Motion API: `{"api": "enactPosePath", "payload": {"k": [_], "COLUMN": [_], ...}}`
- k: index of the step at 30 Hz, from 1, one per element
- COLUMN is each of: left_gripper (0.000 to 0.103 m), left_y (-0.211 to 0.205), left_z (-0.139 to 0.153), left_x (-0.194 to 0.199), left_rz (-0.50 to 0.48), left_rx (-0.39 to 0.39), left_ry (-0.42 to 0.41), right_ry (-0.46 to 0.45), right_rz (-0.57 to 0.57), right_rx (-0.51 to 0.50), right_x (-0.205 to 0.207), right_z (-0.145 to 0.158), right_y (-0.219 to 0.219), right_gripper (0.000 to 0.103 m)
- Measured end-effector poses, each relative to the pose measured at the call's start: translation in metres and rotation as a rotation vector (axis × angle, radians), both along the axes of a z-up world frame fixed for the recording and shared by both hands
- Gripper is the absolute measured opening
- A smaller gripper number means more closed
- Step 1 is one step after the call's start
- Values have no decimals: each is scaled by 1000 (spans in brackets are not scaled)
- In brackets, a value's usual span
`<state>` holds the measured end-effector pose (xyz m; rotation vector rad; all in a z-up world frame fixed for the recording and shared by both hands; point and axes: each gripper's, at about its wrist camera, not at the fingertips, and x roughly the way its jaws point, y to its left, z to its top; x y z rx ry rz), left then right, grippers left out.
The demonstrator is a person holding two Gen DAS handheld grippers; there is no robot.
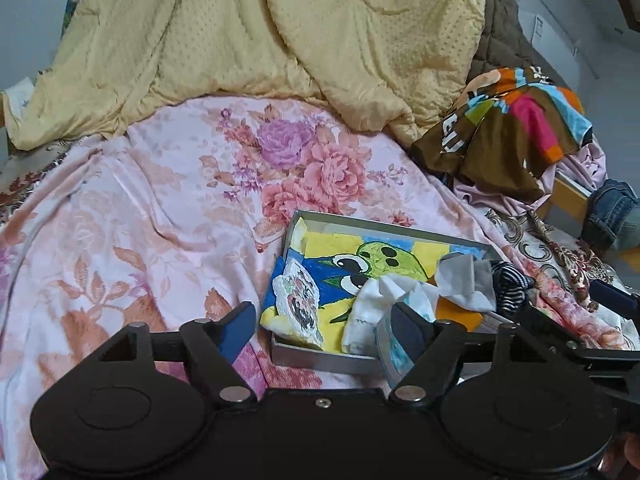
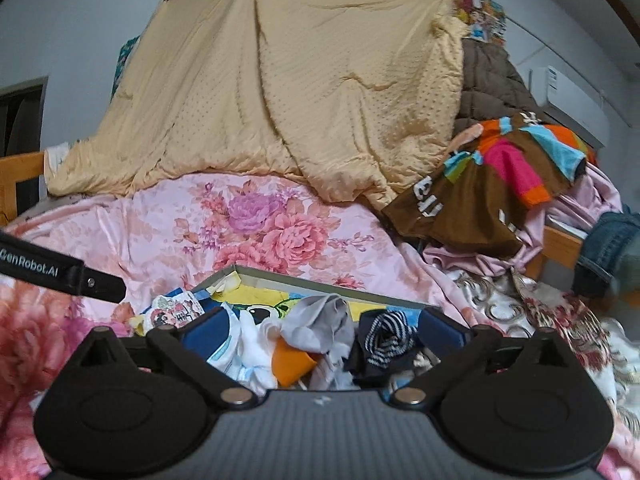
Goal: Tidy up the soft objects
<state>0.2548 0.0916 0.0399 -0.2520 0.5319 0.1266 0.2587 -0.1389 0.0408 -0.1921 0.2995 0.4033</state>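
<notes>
A shallow grey tray (image 1: pixel 384 229) rests on the flowered bed sheet. It holds a yellow and blue cartoon cloth (image 1: pixel 360 256), a small white printed piece (image 1: pixel 298 300), a white cloth (image 1: pixel 372 308), a grey cloth (image 1: pixel 464 280), an orange piece (image 1: pixel 456 312) and a dark striped sock (image 1: pixel 512 284). My left gripper (image 1: pixel 324 330) hangs open over the tray's near left corner, its pads pressing on nothing. My right gripper (image 2: pixel 324 330) is wide open just above the grey cloth (image 2: pixel 320 320) and the striped sock (image 2: pixel 386 338), gripping neither. The tray's far rim (image 2: pixel 320 286) shows beyond it.
A big yellow quilt (image 1: pixel 280 32) is heaped at the back of the pink floral sheet (image 1: pixel 160 208). At the right lie a brown multicoloured garment (image 1: pixel 508 128), a brown quilted jacket (image 1: pixel 504 32) and jeans (image 1: pixel 612 216). A wooden bed frame (image 2: pixel 20 176) edges the left.
</notes>
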Motion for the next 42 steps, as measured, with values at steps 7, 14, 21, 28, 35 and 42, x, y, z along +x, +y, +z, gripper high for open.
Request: {"api": "enactPosePath", "payload": {"k": [7, 14, 21, 28, 35, 42], "left_gripper": [92, 100, 102, 102, 102, 102], "left_y": [-16, -30, -41, -50, -53, -54], "left_z": [3, 4, 1, -2, -7, -10], "left_x": [-37, -67, -89, -103, -112, -123], "left_rz": [-2, -9, -23, -27, -26, -14], "left_rx": [24, 67, 94, 126, 150, 158], "left_ry": [-33, -71, -89, -103, -106, -109], "right_ry": [29, 45, 49, 56, 40, 48], "right_rz": [-25, -42, -60, -60, -54, -62], "right_rx": [69, 124, 156, 162, 172, 194], "right_x": [-34, -64, -89, -101, -109, -120], "right_z": [4, 4, -1, -8, -6, -7], "right_y": [-22, -39, -49, -51, -51, -58], "right_gripper": [103, 103, 103, 103, 103, 103]}}
